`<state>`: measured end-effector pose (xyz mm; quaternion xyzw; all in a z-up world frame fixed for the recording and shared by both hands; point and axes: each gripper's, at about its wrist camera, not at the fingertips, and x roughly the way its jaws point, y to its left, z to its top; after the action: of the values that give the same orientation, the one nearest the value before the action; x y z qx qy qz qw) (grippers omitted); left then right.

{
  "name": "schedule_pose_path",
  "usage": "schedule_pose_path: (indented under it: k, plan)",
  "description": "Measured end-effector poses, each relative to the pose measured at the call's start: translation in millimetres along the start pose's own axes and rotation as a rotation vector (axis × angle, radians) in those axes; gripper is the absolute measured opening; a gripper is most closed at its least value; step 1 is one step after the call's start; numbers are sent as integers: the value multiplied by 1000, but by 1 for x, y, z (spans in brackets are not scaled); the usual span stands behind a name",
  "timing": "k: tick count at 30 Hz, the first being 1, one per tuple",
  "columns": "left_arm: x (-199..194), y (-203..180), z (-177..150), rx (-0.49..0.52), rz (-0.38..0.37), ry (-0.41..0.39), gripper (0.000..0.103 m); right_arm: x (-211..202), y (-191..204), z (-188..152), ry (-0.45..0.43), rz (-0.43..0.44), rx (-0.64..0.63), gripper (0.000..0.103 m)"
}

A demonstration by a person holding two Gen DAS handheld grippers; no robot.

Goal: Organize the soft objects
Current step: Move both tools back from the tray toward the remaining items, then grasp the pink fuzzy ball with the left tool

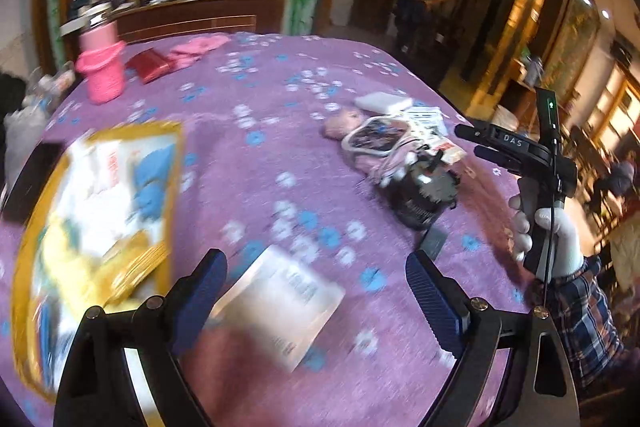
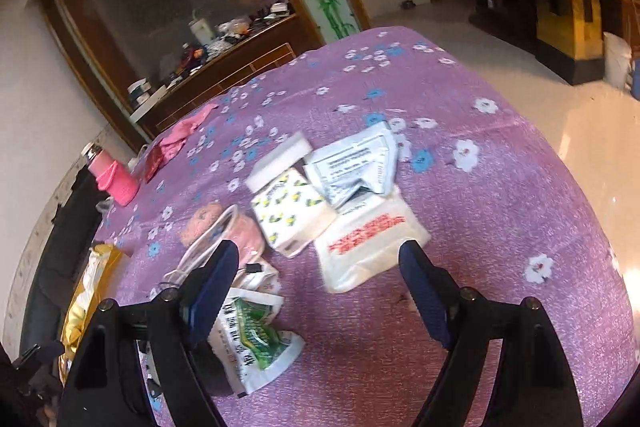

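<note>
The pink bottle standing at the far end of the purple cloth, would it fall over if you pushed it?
Probably, if pushed near the top. The pink bottle stands upright, tall and narrow, so it looks tippy. Its knitted-looking pink sleeve should keep it from slipping in a grip. Once down, its round body would likely roll on the purple cloth.

A pink bottle (image 2: pixel 114 179) is seen upright near the far edge of the purple flowered cloth (image 2: pixel 480 187). Beside it, a red packet (image 1: pixel 150 65) is laid flat.
</note>
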<state>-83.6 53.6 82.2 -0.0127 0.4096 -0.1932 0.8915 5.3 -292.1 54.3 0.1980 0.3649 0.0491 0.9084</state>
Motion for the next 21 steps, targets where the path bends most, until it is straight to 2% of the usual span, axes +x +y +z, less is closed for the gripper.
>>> schedule_pose_path:
  k: [3,5,9,14,15,17,21]
  plan:
    - [18,-13,26,39,-28,-9,93,1,-9,-1,7,-2,41,81]
    - [35,-16,48,49,-20,-2,93,1,-12,-1,10,-6,59,81]
    - [81,-8,95,-14,-67,33,93,1,-13,-1,4,-3,60,81]
    - [135,-5,128,-33,-88,61,92,3,-10,1,3,-31,31,81]
    - [149,-7,132,-10,-69,75,90,5,-10,2,10,-34,29,81]
    - [166,-9,135,27,-63,97,78,9,-12,1,25,-48,29,81]
    - [194,-8,133,57,-68,149,70,13,-14,2,39,-51,32,81]
